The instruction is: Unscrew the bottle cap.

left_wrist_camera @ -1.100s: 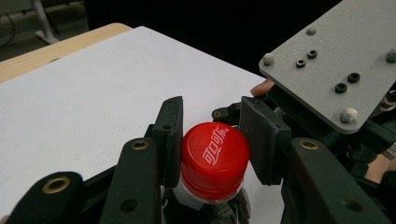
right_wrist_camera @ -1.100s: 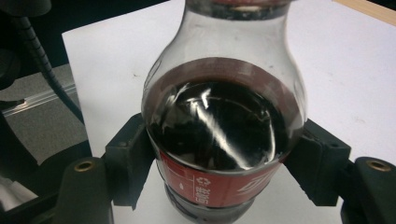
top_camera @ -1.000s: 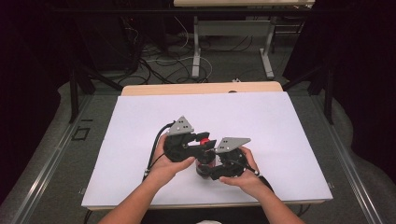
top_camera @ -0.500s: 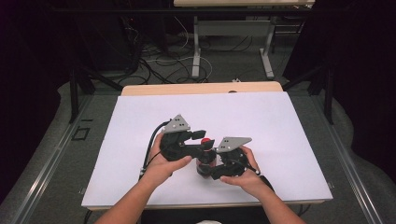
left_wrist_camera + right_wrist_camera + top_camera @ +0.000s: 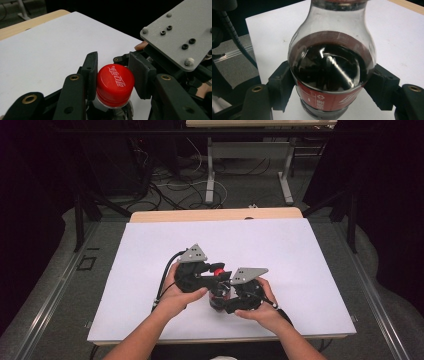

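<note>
Red cap [image 5: 115,85] re-pinched: left gripper [image 5: 113,75] jaws just closed again, right gripper [image 5: 332,87] at six o'clock clamping the bottle [image 5: 329,65] — unscrewing continues.

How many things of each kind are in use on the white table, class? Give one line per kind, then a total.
Bottles: 1
Red caps: 1
Grippers: 2, the left gripper shut on the cap and the right gripper shut on the bottle
Total: 4
</note>
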